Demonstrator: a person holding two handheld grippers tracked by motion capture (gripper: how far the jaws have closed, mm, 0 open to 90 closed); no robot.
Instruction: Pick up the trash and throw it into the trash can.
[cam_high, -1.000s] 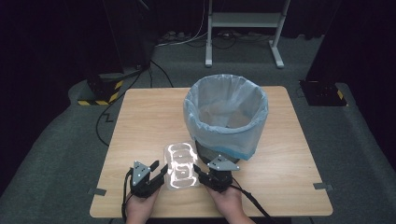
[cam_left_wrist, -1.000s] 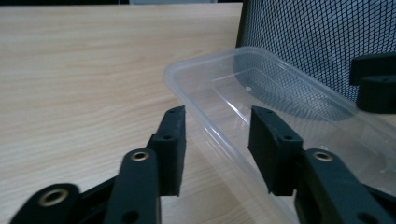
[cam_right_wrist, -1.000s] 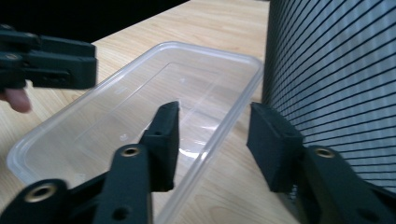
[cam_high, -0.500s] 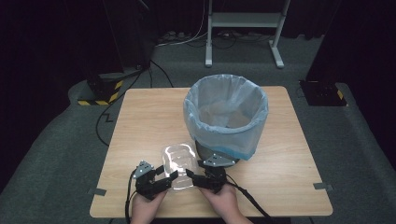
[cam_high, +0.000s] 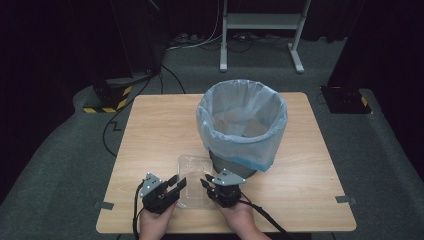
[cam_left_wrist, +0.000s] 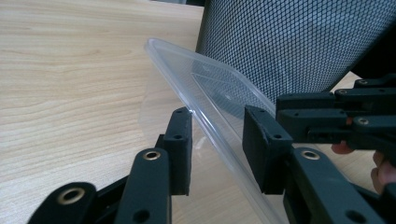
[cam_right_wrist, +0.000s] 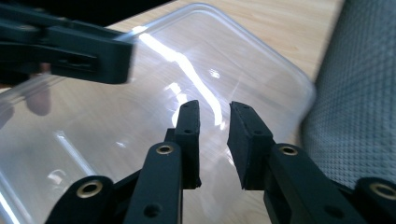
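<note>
A clear plastic tray (cam_high: 192, 175) sits tilted between my two grippers near the table's front edge. In the left gripper view its rim (cam_left_wrist: 219, 88) runs slantwise between the jaws of my left gripper (cam_left_wrist: 217, 116), which have just been closing; both pads touch it. My right gripper (cam_right_wrist: 215, 109) has also just been closing, and its jaws stand narrow on the tray's (cam_right_wrist: 187, 60) other side. From above, the left gripper (cam_high: 177, 184) and right gripper (cam_high: 206, 180) face each other across the tray.
A mesh bin (cam_high: 242, 120) lined with a pale blue bag stands mid-table just behind the tray; its mesh wall (cam_left_wrist: 299, 42) is close to both grippers. The wooden table (cam_high: 150, 130) has bare room at the left. A metal stand and cables lie on the floor beyond.
The tray, raised and catching bright light a second ago, now lies lower and flatter between the grippers. Both pairs of jaws stand narrower than half a second ago. The hands have barely shifted.
</note>
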